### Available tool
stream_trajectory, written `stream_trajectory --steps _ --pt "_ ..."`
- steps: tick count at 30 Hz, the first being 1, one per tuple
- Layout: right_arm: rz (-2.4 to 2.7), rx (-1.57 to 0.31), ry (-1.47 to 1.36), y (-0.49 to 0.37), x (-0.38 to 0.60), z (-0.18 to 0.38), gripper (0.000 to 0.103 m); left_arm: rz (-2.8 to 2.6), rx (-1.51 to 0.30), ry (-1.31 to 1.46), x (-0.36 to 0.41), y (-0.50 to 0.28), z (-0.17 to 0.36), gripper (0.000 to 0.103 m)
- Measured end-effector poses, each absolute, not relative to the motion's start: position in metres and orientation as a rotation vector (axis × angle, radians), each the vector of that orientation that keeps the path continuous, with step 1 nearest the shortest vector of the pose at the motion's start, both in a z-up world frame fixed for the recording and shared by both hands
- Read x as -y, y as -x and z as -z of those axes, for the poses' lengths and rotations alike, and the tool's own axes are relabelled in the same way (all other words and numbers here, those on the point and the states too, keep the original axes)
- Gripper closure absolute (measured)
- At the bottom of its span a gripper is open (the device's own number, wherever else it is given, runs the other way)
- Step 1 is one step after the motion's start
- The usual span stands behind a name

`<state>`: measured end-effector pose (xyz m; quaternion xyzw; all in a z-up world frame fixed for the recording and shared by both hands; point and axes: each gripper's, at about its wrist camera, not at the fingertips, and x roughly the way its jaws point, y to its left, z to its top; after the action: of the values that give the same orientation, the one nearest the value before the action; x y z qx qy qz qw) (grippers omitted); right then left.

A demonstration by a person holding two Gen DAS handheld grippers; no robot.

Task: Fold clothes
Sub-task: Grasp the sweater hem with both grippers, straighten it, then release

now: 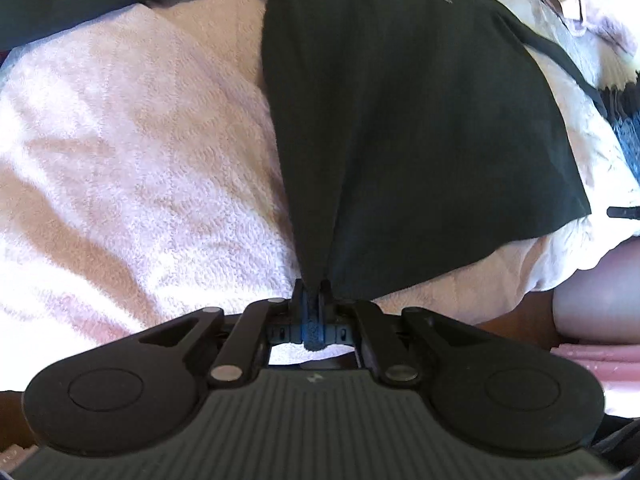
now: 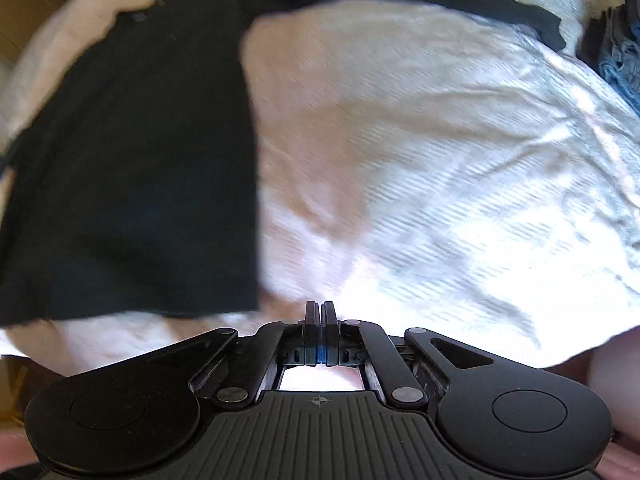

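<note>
Dark garment (image 1: 400, 120) lay across the pale bedding (image 1: 120, 160) in the left wrist view, its near corner pinched tight in the left gripper (image 1: 314, 300) — likely held to carry a fold over. Right wrist view: the right gripper (image 2: 321, 312) sat closed on nothing — clear of the cloth's edge.

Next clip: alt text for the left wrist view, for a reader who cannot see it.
The left gripper is shut on a bunched edge of a black garment, which fans out away from the camera over a pale pink fleecy blanket. White crinkled bedding lies to the right of the garment.
</note>
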<state>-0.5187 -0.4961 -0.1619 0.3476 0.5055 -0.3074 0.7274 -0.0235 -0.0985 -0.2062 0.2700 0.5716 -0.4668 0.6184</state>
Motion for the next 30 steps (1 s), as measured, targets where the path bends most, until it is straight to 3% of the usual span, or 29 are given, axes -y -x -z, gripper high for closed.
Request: stream_trajectory --steps 4,5,6,8,14,17,19,20,27,29,30 --pt "0.622 -1.063 -0.751 0.486 0.488 0.147 0.102 1.002 -1.279 -0.643 0.081 0.009 0.186 0.094" --pt "0.608 -1.05 -0.747 0.477 0.486 0.143 0.093 0.977 -1.264 -0.641 0.073 0.003 0.179 0.093" --pt "0.594 -1.038 -0.743 0.469 0.485 0.139 0.068 0.952 -1.248 -0.638 0.065 -0.004 0.173 0.09" --pt "0.566 -1.012 -0.735 0.452 0.481 0.132 0.036 0.907 -1.202 -0.621 0.053 -0.022 0.155 0.085" --pt "0.461 -0.944 -0.652 0.373 0.468 0.101 0.036 0.825 -1.044 -0.594 0.044 -0.1 0.117 0.069" --pt "0.46 -0.899 -0.567 0.321 0.45 0.082 0.036 0.802 -0.919 -0.651 0.057 -0.155 0.106 0.054" --pt "0.463 -0.869 -0.541 0.282 0.439 0.077 0.035 0.825 -0.835 -0.717 0.072 -0.196 0.109 0.038" --pt "0.464 -0.855 -0.529 0.262 0.432 0.075 0.036 0.835 -0.822 -0.724 0.078 -0.219 0.112 0.036" --pt "0.467 -0.928 -0.522 0.124 0.381 0.091 0.036 0.864 -1.061 -0.425 0.103 -0.405 0.158 0.037" --pt "0.459 -0.955 -0.522 0.09 0.367 0.098 0.036 0.866 -1.185 -0.329 0.109 -0.443 0.182 0.048" --pt "0.457 -0.97 -0.53 0.074 0.359 0.102 0.036 0.889 -1.242 -0.29 0.111 -0.457 0.19 0.062"
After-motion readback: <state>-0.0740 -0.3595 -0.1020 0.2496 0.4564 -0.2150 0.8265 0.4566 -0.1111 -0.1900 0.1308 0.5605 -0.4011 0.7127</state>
